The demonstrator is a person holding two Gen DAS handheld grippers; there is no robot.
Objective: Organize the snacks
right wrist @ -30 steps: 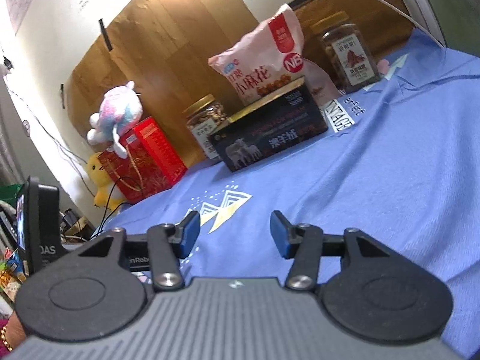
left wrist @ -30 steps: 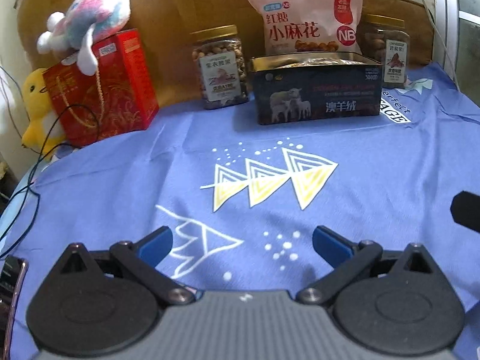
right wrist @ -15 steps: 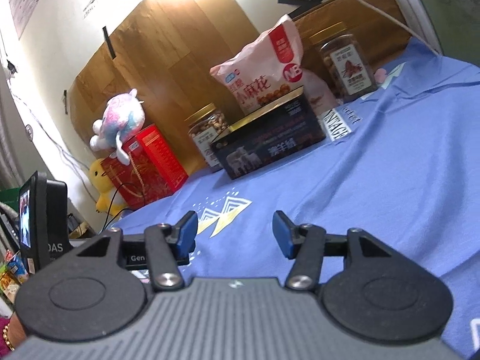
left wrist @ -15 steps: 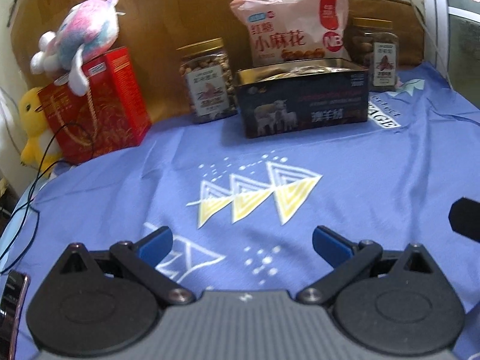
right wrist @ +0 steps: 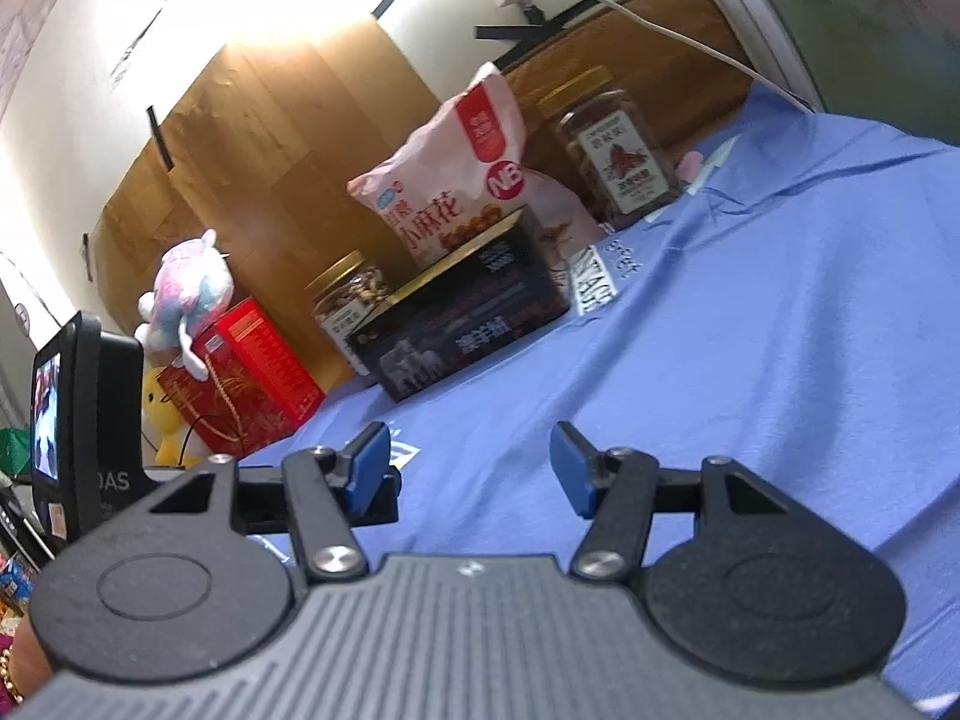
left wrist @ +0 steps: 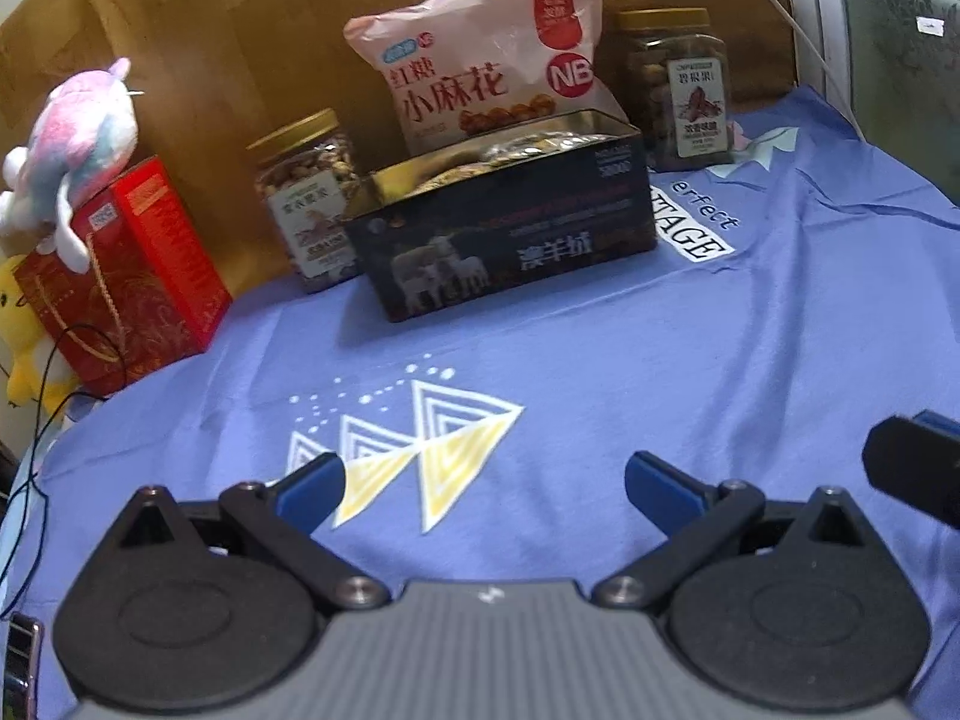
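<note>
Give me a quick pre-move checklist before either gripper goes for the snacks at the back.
1. Left gripper open, nothing between the jaws: ok.
2. Right gripper jaws have just been opening, nothing between them: ok.
3. Blue cloth bare between the grippers and the dark tin: ok.
4. Tin open on top: ok.
5. Pink snack bag upright behind the tin: ok.
6. Room left inside the tin: cannot tell.

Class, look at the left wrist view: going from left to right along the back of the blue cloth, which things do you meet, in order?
Yellow plush toy → red gift box → left nut jar → dark tin box → right nut jar.
</note>
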